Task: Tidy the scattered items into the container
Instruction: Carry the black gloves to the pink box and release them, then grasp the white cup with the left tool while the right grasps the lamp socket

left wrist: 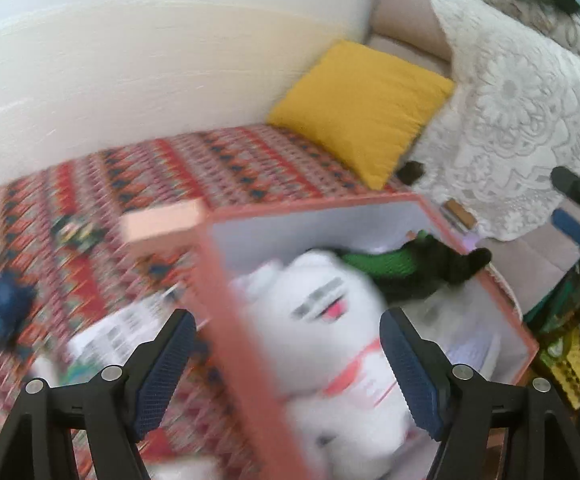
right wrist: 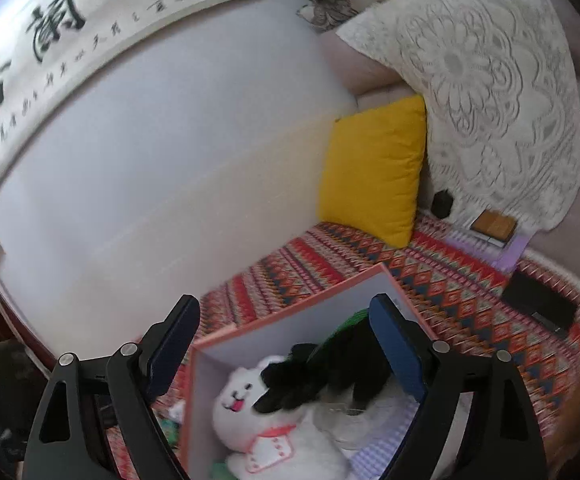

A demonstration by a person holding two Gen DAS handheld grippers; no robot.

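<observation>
- My left gripper (left wrist: 285,368) has its jaws spread wide over the pink box (left wrist: 225,292). The near-left wall of the box runs between them, and the white plush bear (left wrist: 330,344) lies on the box side of that wall. The pads do not press on it, so I hold nothing here.
- My right gripper (right wrist: 285,356) is spread too, above the same pink box (right wrist: 290,292). Nothing is pinched. The bear (right wrist: 257,420) sits low in the box with a black furry toy (right wrist: 314,376) lying across its head and something green (right wrist: 354,316) behind that.
- The box stands on the patterned red blanket (left wrist: 229,168), with the yellow cushion (left wrist: 362,108) beyond it by the wall.
- I judge this step to be the release. To do it well, I should lift both grippers straight up with the jaws kept wide, so that no pad snags fur or catches the box wall and tips it.
- Left of the box some things lie loose on the blanket: a dark blue item (left wrist: 9,304) and a printed sheet (left wrist: 125,332). The left-hand view is blurred, so I cannot say just what they are.
- I think those come next, taken by the left gripper since they lie on its side.
</observation>
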